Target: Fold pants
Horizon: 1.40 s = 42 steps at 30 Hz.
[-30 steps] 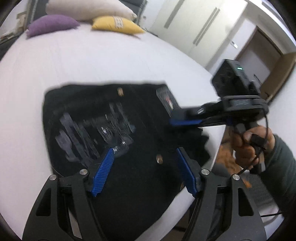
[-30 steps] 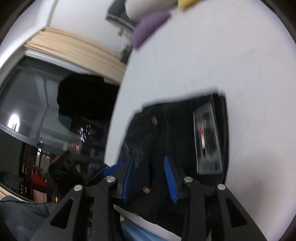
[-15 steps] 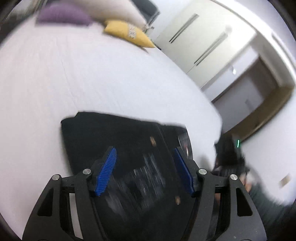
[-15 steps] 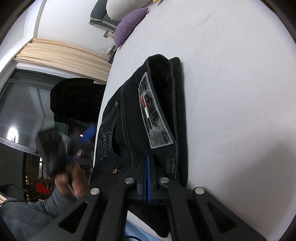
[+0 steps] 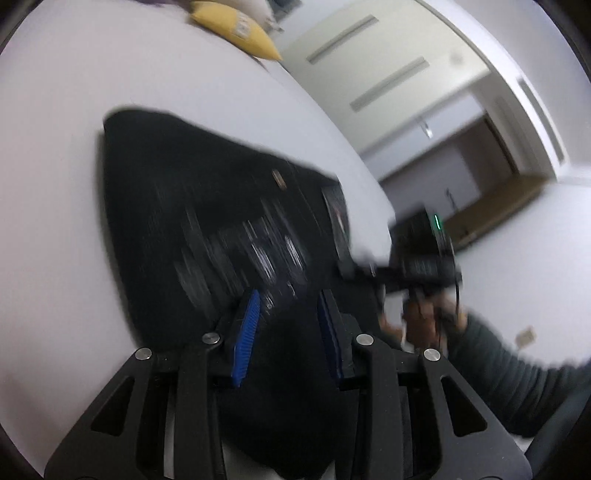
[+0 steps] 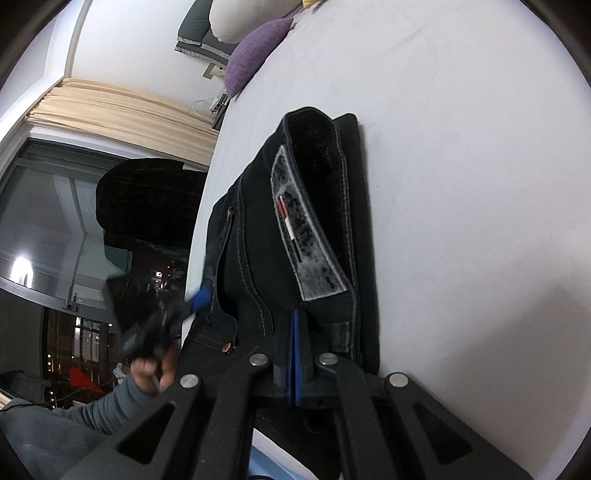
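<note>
The black pants (image 6: 295, 229) sit folded near the bed (image 6: 461, 147) edge, right claw (image 6: 295, 354) clamped on the waistband, left claw (image 5: 290, 332) closing over denim, so I'd let both bite fully, then lift evenly.

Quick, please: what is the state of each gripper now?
Left gripper: closing, black pants between its pads, not yet pinched.
Right gripper: shut on the pants' waistband.

The black pants (image 5: 207, 221) look smeared in the left view, so the shiny marks on them can't be read. The near end of the pants is hidden behind the left gripper (image 5: 288, 325). The yellow pillow (image 5: 236, 33) is cut off at the top edge.
</note>
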{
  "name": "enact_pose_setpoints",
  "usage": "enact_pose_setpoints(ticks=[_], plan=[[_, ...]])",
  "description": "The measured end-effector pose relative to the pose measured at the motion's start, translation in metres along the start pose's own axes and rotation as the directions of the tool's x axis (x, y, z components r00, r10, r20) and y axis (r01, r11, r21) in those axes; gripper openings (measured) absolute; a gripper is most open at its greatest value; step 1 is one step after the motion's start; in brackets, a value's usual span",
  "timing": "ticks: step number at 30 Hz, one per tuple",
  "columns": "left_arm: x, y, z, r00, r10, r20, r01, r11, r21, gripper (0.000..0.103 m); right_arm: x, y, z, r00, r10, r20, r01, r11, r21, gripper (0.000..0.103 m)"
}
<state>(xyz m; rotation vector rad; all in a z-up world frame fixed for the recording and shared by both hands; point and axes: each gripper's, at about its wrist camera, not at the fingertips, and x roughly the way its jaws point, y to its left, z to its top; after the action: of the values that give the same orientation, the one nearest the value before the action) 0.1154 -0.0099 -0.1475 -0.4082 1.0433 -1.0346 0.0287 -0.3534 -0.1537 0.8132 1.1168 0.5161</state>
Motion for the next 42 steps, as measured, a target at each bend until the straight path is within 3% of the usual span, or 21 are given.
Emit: enact_pose_setpoints(ticks=[3,6,10,16,20,25,29,31,33,37,39,41,42], plan=[[-0.014,-0.009,-0.03,1.0,-0.016,-0.002,0.016,0.999,0.041,0.03,0.0,0.001,-0.004,1.0,0.005,0.013,-0.005,1.0,-0.005,0.0],[-0.022,-0.012,-0.035,1.0,-0.01,-0.005,0.01,0.998,0.056,0.03,-0.001,0.004,-0.006,1.0,-0.004,0.017,0.004,1.0,-0.001,0.0],[-0.008,-0.031,-0.043,0.987,0.154,-0.041,-0.143,0.969,0.2,0.032,-0.005,0.015,-0.013,1.0,-0.022,0.02,0.022,1.0,-0.011,0.0],[0.014,-0.041,-0.034,0.96,0.266,-0.089,-0.246,0.95,0.193,0.032,-0.015,0.01,-0.029,1.0,-0.015,0.019,0.015,1.0,-0.004,0.0],[0.024,-0.047,-0.034,0.939,0.331,-0.095,-0.305,0.928,0.212,0.032,-0.037,0.033,-0.031,0.993,-0.107,0.046,0.109,0.993,-0.054,0.002],[0.029,-0.048,-0.037,0.932,0.349,-0.103,-0.321,0.922,0.219,0.032,-0.037,0.077,-0.021,0.996,-0.056,0.074,0.066,0.988,-0.141,0.015],[0.033,-0.049,-0.038,0.931,0.35,-0.105,-0.322,0.922,0.216,0.032,0.011,0.085,-0.031,0.994,-0.086,-0.063,0.072,0.978,-0.197,0.025],[0.033,-0.051,-0.037,0.931,0.349,-0.107,-0.321,0.922,0.214,0.032,0.022,0.071,-0.044,0.989,-0.117,-0.086,0.098,0.975,-0.199,0.021],[0.032,-0.051,-0.037,0.931,0.349,-0.105,-0.322,0.923,0.212,0.032,0.007,0.059,-0.047,0.997,-0.066,-0.046,0.058,0.988,-0.144,0.012],[0.03,-0.052,-0.035,0.93,0.352,-0.106,-0.326,0.922,0.208,0.032,-0.028,0.05,-0.058,0.995,-0.101,-0.024,0.097,0.985,-0.141,0.008],[0.028,-0.054,-0.035,0.928,0.359,-0.102,-0.332,0.919,0.214,0.033,-0.048,0.053,-0.059,0.98,-0.199,0.021,0.2,0.968,-0.15,0.032],[0.018,-0.06,-0.032,0.926,0.367,-0.09,-0.344,0.917,0.201,0.037,-0.069,0.055,-0.053,0.982,-0.17,0.085,0.18,0.976,-0.123,0.035],[0.012,-0.063,-0.031,0.924,0.374,-0.082,-0.353,0.915,0.195,0.043,-0.078,0.057,-0.048,0.981,-0.151,0.125,0.166,0.979,-0.121,0.041]])
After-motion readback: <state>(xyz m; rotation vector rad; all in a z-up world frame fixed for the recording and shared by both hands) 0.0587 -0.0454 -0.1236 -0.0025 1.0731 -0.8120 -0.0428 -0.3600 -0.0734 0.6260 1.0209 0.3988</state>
